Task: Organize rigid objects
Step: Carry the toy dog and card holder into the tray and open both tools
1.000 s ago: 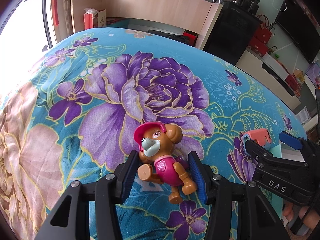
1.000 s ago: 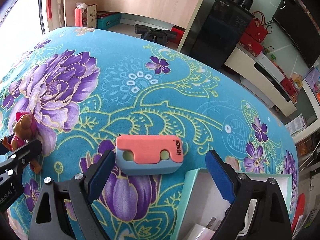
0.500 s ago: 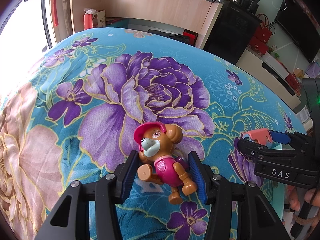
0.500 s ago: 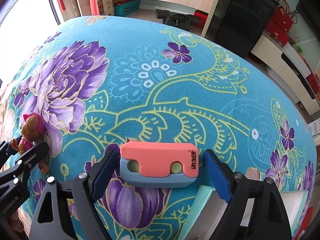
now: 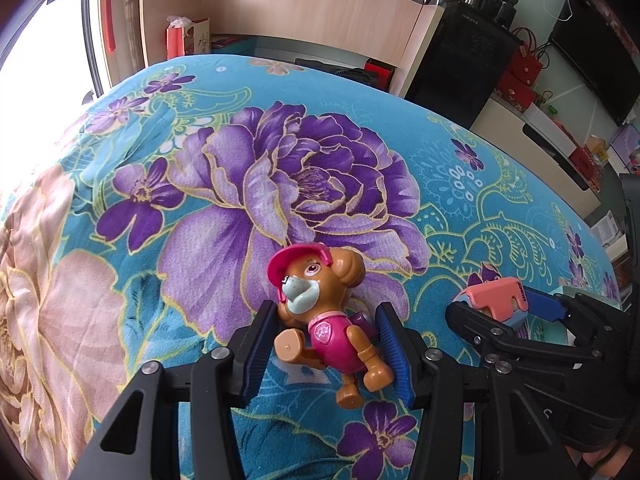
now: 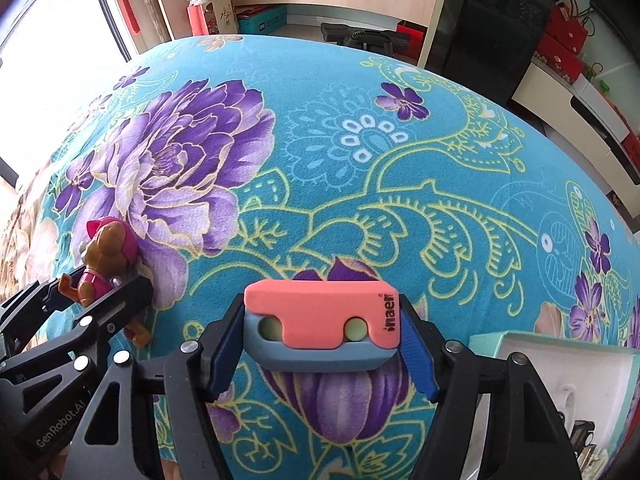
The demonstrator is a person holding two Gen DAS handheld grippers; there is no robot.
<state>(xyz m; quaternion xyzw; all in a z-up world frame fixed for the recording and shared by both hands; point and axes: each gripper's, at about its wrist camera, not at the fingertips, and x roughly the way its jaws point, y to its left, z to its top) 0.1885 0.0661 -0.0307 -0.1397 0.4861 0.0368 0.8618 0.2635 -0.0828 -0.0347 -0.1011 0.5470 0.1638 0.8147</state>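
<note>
My right claw (image 6: 320, 344) has just been closing on the pink-and-blue block (image 6: 322, 330), whose two ends now meet the blue pads (image 6: 222, 354), though I cannot be sure the grip is firm. My left claw (image 5: 326, 346) stands narrowed around the toy dog (image 5: 320, 312) lying on the flowered bedspread (image 5: 280, 184), seemingly touching its sides. I judge this the grasping step; next I must lift the block clear and carry it toward the pale open box (image 6: 560, 356) just to its right.
</note>
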